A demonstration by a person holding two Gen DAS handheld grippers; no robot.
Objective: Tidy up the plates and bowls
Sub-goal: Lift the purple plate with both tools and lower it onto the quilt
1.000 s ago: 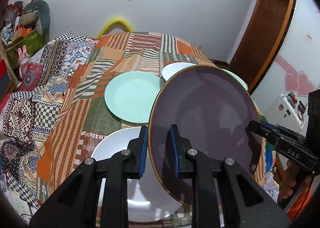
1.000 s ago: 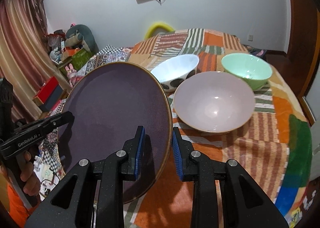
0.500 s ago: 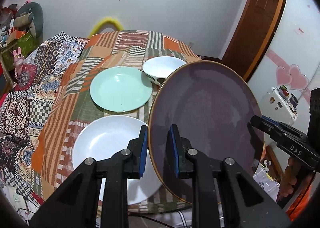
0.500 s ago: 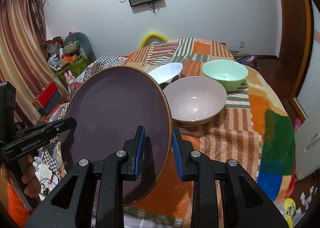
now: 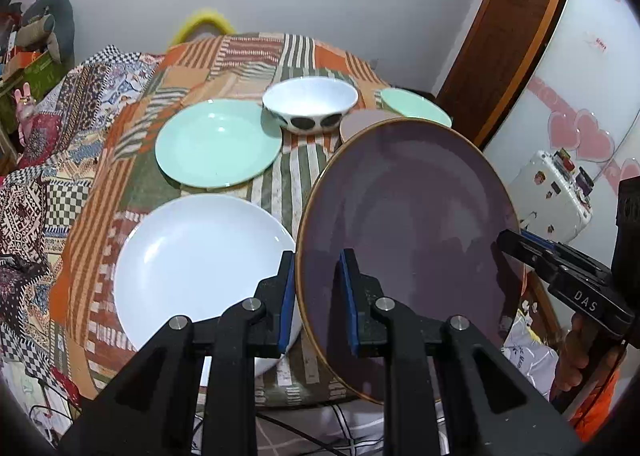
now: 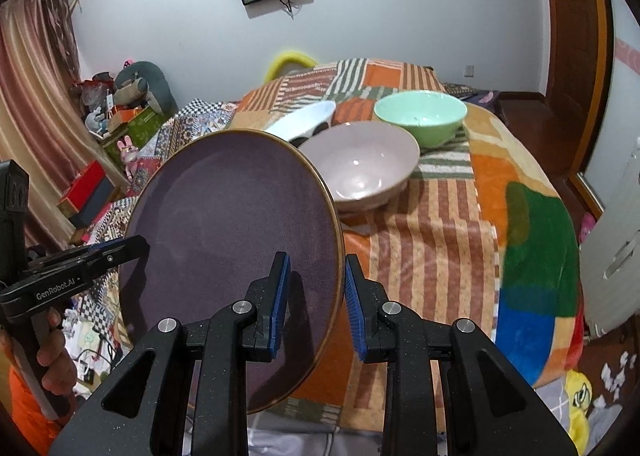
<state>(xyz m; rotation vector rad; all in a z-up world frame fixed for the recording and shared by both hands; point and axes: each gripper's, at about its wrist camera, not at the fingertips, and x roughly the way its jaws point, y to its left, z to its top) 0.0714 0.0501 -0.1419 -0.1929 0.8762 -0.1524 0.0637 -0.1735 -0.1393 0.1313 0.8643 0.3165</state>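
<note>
A large purple plate [image 5: 408, 223] with a gold rim is held in the air over the table's near edge, tilted. My left gripper [image 5: 318, 298] is shut on its left rim. My right gripper [image 6: 314, 302] is shut on its right rim [image 6: 240, 232]; it also shows at the right of the left wrist view [image 5: 508, 238]. On the table lie a white plate [image 5: 200, 260] and a mint green plate [image 5: 218, 143]. Behind stand a white spotted bowl [image 5: 310, 103], a pink bowl [image 6: 360, 167] and a mint green bowl [image 6: 420, 115].
The table carries a patchwork cloth [image 6: 440, 236] in orange, green and stripes. A sofa with patterned covers [image 5: 36, 159] stands to the left. A wooden door [image 5: 500, 35] and a small white case [image 5: 552, 191] are on the right. Cables and litter lie on the floor below.
Both grippers have pulled back and up with the purple plate. The table's dishes now look smaller and farther, and the whole white plate and spotted bowl have come into view.
</note>
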